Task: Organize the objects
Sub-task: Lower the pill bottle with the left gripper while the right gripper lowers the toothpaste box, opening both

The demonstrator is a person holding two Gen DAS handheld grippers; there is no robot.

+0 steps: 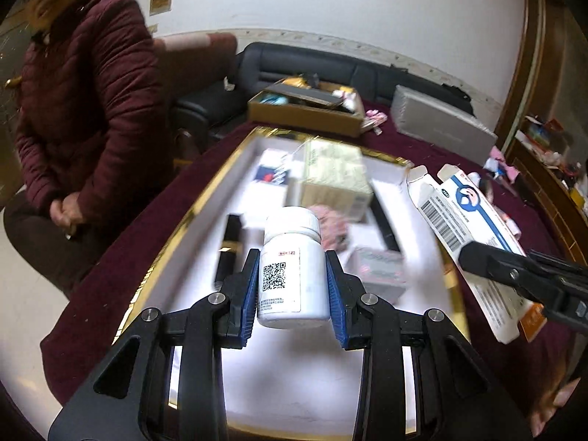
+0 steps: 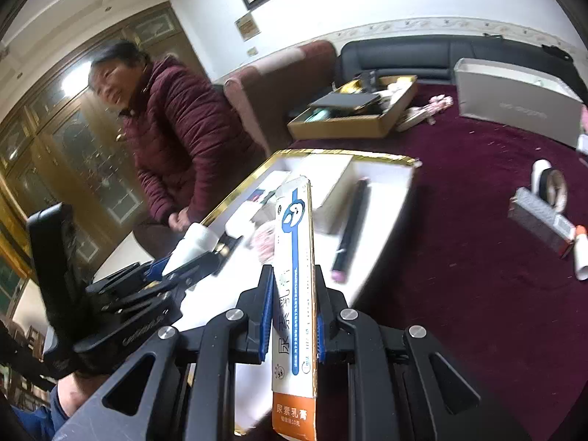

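My left gripper (image 1: 292,286) is shut on a white pill bottle (image 1: 294,268) with a QR label, held above the near part of a gold-rimmed white tray (image 1: 205,191). My right gripper (image 2: 292,312) is shut on a long white, blue and orange ointment carton (image 2: 294,294), held at the tray's right side; the carton also shows in the left wrist view (image 1: 474,220). In the right wrist view the left gripper (image 2: 191,261) and its bottle (image 2: 193,244) are to the left. The tray (image 2: 389,183) holds a beige box (image 1: 330,180), a black tube (image 1: 229,246) and a black pen-like stick (image 2: 351,228).
The table has a dark red cloth (image 2: 459,257). A cardboard box of items (image 1: 305,106) and a grey box (image 1: 441,125) stand at the back. A tape roll (image 2: 551,187), a grey packet (image 2: 540,217) and a small tube lie right. A woman in a maroon jacket (image 1: 84,110) sits left.
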